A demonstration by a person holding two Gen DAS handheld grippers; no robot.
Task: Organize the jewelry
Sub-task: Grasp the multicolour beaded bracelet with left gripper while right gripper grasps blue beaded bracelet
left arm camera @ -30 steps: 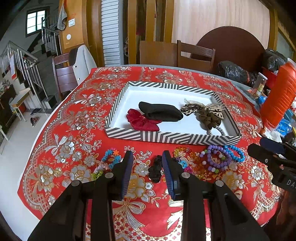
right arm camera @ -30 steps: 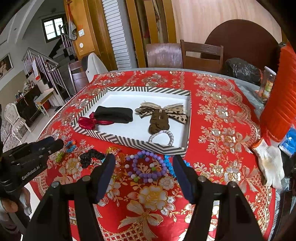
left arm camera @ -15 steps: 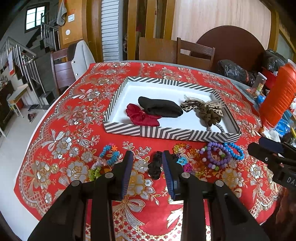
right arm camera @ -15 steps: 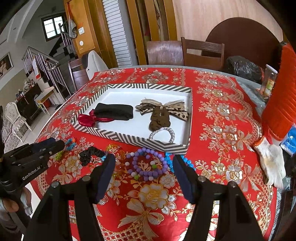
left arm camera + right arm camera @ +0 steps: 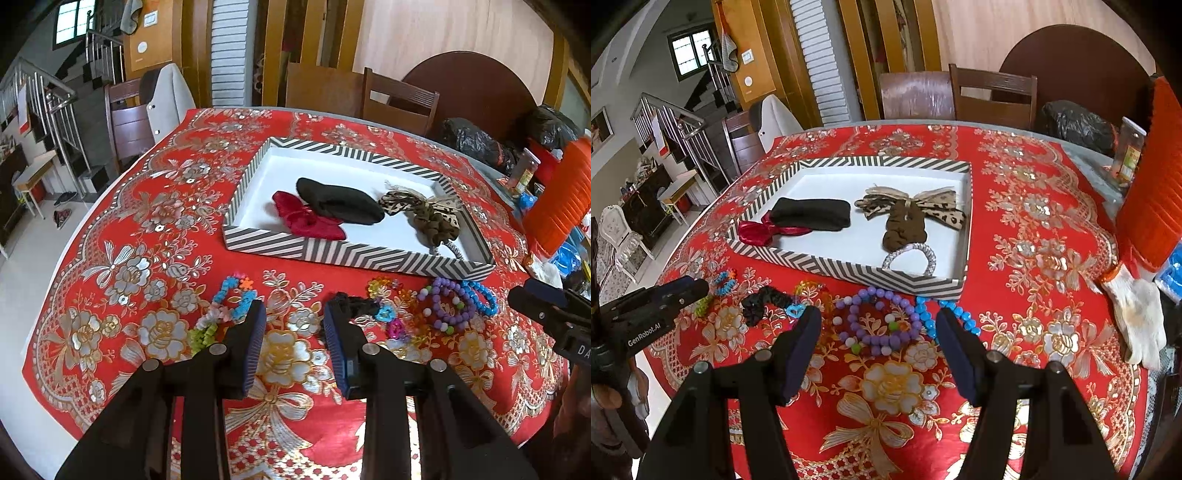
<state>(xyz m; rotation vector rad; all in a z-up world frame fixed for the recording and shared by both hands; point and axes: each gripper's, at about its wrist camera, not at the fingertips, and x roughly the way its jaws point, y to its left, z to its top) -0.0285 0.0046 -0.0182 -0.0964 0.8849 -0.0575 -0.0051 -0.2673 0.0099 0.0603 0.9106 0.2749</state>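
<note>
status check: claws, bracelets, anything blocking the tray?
Left claw open, empty. Right claw open above purple bracelet. Bracelets on cloth, outside striped tray. Path unobstructed.

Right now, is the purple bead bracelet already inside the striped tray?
No, the purple bead bracelet lies on the red tablecloth in front of the striped tray, outside its wall.

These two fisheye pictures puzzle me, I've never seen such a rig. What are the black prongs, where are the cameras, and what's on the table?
A person holds a two-finger tool in each hand; a camera on each looks along its fingers. The left hand-held gripper and right hand-held gripper are both open, holding nothing. On the red tablecloth sits a striped tray with hair bows and scrunchies. In front of it lie loose pieces: a purple bracelet, a blue bracelet and a black scrunchie.
</note>
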